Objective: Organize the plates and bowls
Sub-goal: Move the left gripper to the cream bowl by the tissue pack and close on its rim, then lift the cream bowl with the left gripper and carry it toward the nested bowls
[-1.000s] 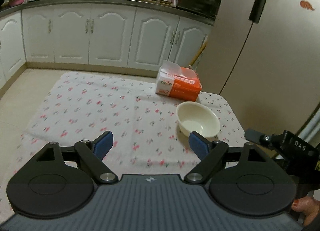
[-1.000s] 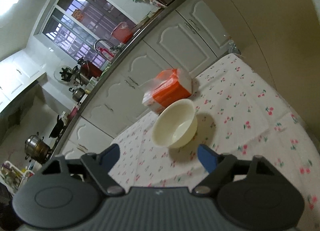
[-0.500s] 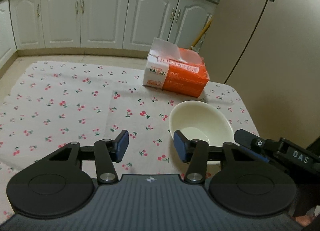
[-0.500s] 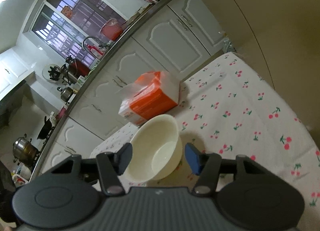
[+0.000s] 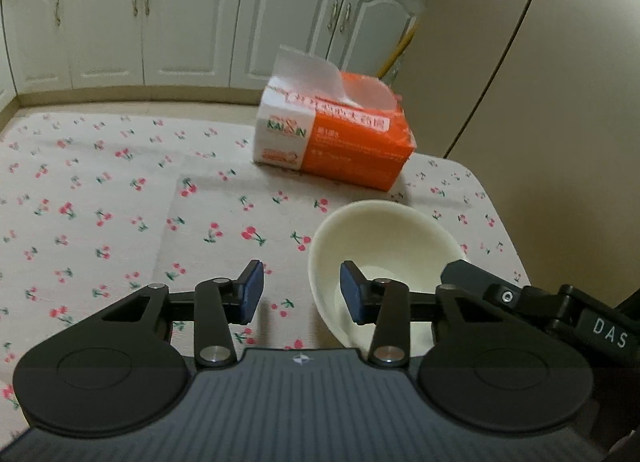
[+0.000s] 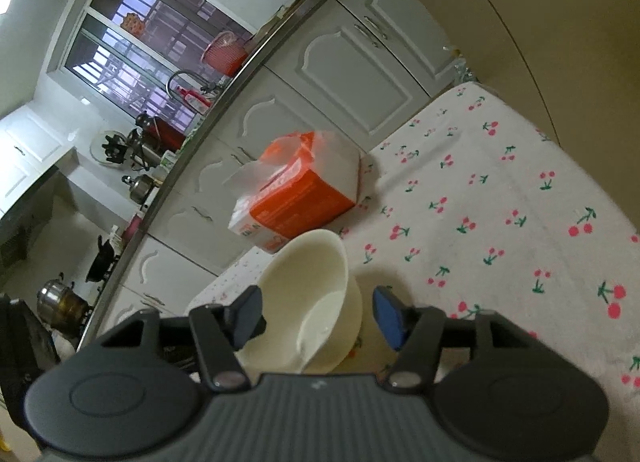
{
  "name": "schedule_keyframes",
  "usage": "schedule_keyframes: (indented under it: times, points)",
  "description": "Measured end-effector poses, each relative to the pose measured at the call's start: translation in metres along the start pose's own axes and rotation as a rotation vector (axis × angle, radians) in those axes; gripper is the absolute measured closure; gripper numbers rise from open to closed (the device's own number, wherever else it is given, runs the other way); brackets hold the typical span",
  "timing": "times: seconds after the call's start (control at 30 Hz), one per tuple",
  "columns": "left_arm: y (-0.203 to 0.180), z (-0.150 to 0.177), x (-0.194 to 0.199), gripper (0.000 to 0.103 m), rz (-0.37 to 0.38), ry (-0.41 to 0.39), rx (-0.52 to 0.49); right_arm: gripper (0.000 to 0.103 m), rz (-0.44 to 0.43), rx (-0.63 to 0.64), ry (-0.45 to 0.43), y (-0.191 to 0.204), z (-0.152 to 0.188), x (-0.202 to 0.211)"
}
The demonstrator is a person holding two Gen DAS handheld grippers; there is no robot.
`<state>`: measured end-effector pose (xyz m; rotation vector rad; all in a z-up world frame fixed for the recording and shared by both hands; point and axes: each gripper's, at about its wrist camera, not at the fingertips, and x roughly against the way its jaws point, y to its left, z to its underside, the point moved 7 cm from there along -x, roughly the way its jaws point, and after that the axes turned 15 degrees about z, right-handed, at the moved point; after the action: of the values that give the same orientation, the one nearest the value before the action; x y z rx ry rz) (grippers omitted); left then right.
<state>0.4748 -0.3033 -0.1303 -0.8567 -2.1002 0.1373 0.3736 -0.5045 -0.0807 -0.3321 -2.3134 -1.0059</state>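
Closing in: both grippers hover at one cream bowl, neither touching it in view.
Bowl place: upright on the cherry-print cloth, near the table's right edge, just this side of the tissue box.
Left gripper: fingers apart with nothing between them; its right pad appears to sit over the bowl's left rim, though contact cannot be told.
Right gripper: fingers apart and straddling the bowl, one pad on each side, not yet pinching.
Handling: likely a stiff, smooth, light bowl, ceramic or melamine; slippery under flat pads and liable to chip if dropped.
Hold: a pinch across the rim wall, one pad inside and one outside, looks surer than squeezing the round outside.
Edges: the table's right edge lies close to the bowl, with a tall beige panel beyond; a push that way risks a fall.
Open room: wide bare cloth stretches left and near; the box blocks the far side.
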Motion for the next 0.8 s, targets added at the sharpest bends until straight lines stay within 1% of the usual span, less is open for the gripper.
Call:
schedule_keyframes:
  times: [0.07, 0.13, 0.17, 0.23, 0.27, 0.43, 0.57, 0.7, 0.8]
  points:
    - [0.001, 0.002, -0.008, 0.060, 0.023, 0.017, 0.021, 0.041, -0.011, -0.004, 0.010, 0.000, 0.002, -0.002]
    - [0.001, 0.004, -0.010, 0.061, 0.049, 0.020, 0.034, 0.041, -0.050, -0.018, 0.020, 0.001, 0.005, -0.002]
    - [-0.001, 0.005, -0.010, 0.061, 0.064, 0.019, 0.034, 0.038, -0.073, -0.027, 0.023, 0.001, 0.005, -0.001]
    - [-0.005, 0.006, -0.010, 0.062, 0.085, 0.024, 0.026, 0.036, -0.091, -0.034, 0.025, 0.002, 0.006, 0.001]
    - [-0.006, 0.007, -0.012, 0.065, 0.090, 0.027, 0.022, 0.036, -0.096, -0.036, 0.026, 0.003, 0.007, 0.002]
    - [-0.012, 0.007, -0.008, 0.068, 0.090, 0.012, -0.008, 0.035, -0.122, -0.056, 0.028, 0.004, 0.008, 0.008]
    - [-0.017, 0.009, 0.004, 0.069, 0.091, -0.002, -0.030, 0.033, -0.148, -0.069, 0.032, 0.005, 0.010, 0.013]
    - [-0.019, 0.012, 0.012, 0.070, 0.087, -0.010, -0.043, 0.033, -0.156, -0.054, 0.025, 0.011, 0.013, 0.020]
    - [-0.021, 0.016, 0.021, 0.070, 0.081, -0.013, -0.055, 0.029, -0.177, -0.043, 0.024, 0.016, 0.015, 0.026]
